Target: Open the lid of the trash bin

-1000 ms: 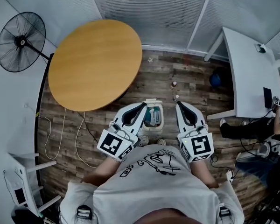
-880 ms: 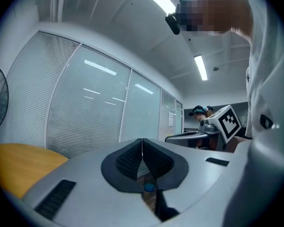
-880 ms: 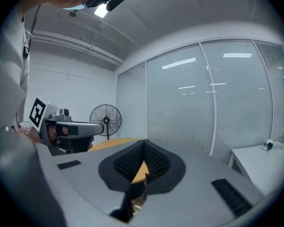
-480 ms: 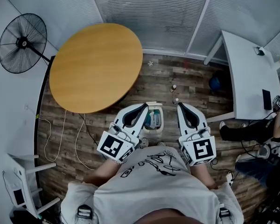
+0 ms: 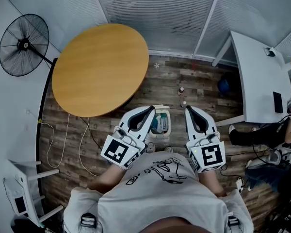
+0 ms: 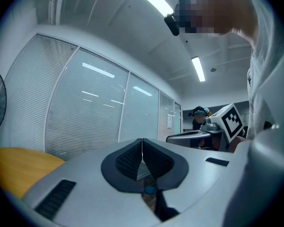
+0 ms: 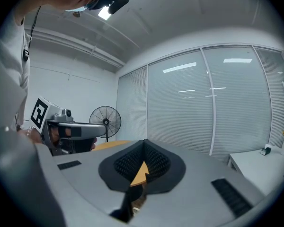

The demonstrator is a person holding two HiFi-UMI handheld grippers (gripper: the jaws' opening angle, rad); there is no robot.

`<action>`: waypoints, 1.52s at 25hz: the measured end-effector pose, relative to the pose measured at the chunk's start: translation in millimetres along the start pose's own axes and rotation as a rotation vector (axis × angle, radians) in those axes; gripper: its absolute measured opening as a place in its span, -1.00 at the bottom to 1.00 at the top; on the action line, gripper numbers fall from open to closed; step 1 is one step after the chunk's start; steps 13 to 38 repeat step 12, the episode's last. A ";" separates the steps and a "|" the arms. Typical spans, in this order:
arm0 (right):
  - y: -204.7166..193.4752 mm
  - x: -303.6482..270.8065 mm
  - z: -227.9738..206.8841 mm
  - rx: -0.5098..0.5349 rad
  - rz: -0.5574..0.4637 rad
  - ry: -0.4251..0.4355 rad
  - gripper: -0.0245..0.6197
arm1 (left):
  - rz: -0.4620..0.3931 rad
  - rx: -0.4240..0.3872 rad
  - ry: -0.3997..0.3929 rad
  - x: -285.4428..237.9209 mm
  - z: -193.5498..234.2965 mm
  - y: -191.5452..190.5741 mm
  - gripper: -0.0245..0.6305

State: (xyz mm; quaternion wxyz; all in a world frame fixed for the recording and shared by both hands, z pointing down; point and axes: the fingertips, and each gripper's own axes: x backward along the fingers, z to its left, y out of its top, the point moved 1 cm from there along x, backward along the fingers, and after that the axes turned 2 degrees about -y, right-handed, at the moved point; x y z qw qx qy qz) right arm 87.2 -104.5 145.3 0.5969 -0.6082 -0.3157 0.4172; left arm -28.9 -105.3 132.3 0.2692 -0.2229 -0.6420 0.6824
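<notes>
Both tools are out in front of you at waist height, pointing level. Your left gripper (image 5: 150,110) has its fingers (image 6: 128,161) pressed together, ribbed pads meeting along a thin seam with nothing caught between them. It's the same on your right gripper (image 5: 187,109): those fingers (image 7: 127,162) are closed on each other and hold nothing.

The trash bin (image 5: 160,122) sits on the wooden floor (image 5: 199,79), low between the two grippers in the head view and just ahead of your body. Neither gripper touches it; both are well above it. It is a small white bin with something bluish showing at its top, and from up here I can't tell how the lid stands.

Beyond the bin, two small items (image 5: 182,95) stand on the floor. The round wooden table (image 5: 99,67) fills the area to your left, with the standing fan (image 5: 23,44) past it by the wall and loose cables (image 5: 68,144) trailing over the planks below. To your right is a white desk (image 5: 257,76) with a blue object (image 5: 224,84) under it, and a seated person (image 5: 262,135) at the frame's edge.
</notes>
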 end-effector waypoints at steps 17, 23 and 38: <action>2.6 8.8 3.3 0.002 -0.002 -0.003 -0.91 | 0.000 0.006 -0.002 5.8 -8.1 1.5 -0.86; 2.6 8.8 3.3 0.002 -0.002 -0.003 -0.91 | 0.000 0.006 -0.002 5.8 -8.1 1.5 -0.86; 2.6 8.8 3.3 0.002 -0.002 -0.003 -0.91 | 0.000 0.006 -0.002 5.8 -8.1 1.5 -0.86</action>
